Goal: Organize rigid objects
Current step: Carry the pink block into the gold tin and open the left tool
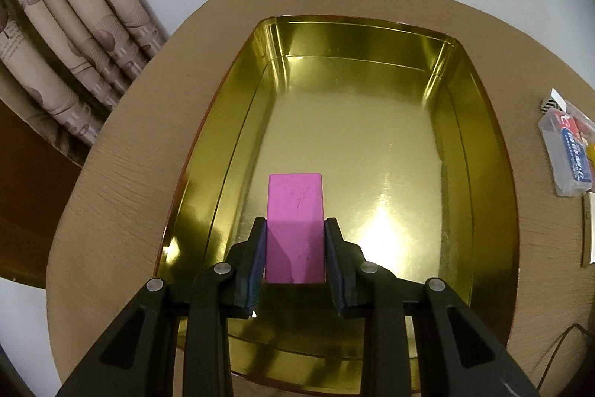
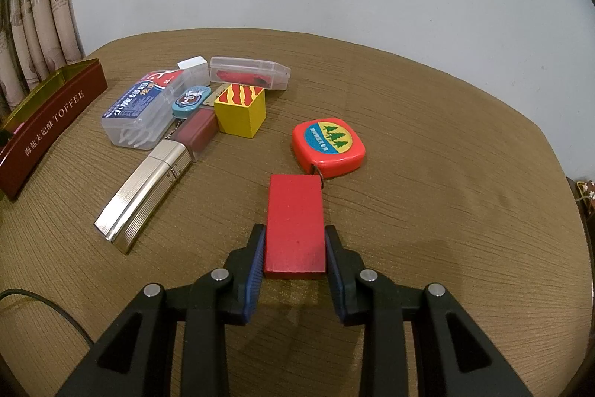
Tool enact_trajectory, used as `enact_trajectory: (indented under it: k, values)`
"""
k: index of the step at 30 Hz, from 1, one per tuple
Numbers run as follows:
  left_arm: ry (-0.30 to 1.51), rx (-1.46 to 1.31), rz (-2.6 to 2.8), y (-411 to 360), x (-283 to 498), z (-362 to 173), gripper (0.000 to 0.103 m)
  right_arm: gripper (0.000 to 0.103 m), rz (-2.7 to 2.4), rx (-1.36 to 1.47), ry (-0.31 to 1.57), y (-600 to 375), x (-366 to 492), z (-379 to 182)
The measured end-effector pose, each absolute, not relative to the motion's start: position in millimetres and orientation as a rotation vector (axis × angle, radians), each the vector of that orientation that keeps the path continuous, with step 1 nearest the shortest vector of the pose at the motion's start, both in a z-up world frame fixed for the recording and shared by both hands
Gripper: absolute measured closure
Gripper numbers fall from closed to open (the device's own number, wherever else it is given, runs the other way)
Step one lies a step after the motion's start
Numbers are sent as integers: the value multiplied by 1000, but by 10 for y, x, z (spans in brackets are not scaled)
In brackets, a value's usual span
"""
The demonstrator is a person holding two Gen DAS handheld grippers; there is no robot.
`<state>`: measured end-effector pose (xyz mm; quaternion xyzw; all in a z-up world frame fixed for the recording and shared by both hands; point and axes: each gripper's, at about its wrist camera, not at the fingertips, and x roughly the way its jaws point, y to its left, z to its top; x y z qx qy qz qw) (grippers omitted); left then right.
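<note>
My left gripper (image 1: pixel 295 250) pinches the pink block (image 1: pixel 295 229) over the gold tin (image 1: pixel 494 173); my right gripper (image 2: pixel 295 253) clamps the red block (image 2: pixel 295 226) by its long sides. Both stiff, probably light; smooth paint may slip.

One pink block (image 1: pixel 295 226). One red block (image 2: pixel 295 222). One yellow cube (image 2: pixel 241 112) with red flame pattern. One red tape measure (image 2: pixel 328 146). One silver ribbed case (image 2: pixel 147 190). One dark red small box (image 2: pixel 197 131). One blue oval tin (image 2: pixel 191 101). Two clear plastic boxes: one floss-pick box (image 2: pixel 143 108), one holding something red (image 2: pixel 249 73). One white cap-like piece (image 2: pixel 192 63). One gold-lined toffee tin (image 1: pixel 479 136).
</note>
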<state>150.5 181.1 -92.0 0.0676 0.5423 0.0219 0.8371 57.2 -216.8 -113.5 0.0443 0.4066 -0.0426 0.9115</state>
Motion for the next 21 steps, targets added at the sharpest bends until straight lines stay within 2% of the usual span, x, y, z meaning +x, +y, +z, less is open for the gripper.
enact_trajectory:
  k: [15, 18, 20, 21]
  values:
    - [1093, 78, 63, 1839, 1384, -764, 70, 72, -89, 83, 838, -2164, 573, -1136]
    - [1057, 60, 85, 1824, 1282, -655, 62, 73, -89, 82, 837, -2164, 573, -1136]
    - [1023, 62, 118, 1815, 1190, -577, 48, 73, -89, 79, 837, -2166, 577, -1137]
    - [1007, 61, 132, 1822, 1154, -544, 46, 73, -88, 81, 837, -2167, 579, -1136]
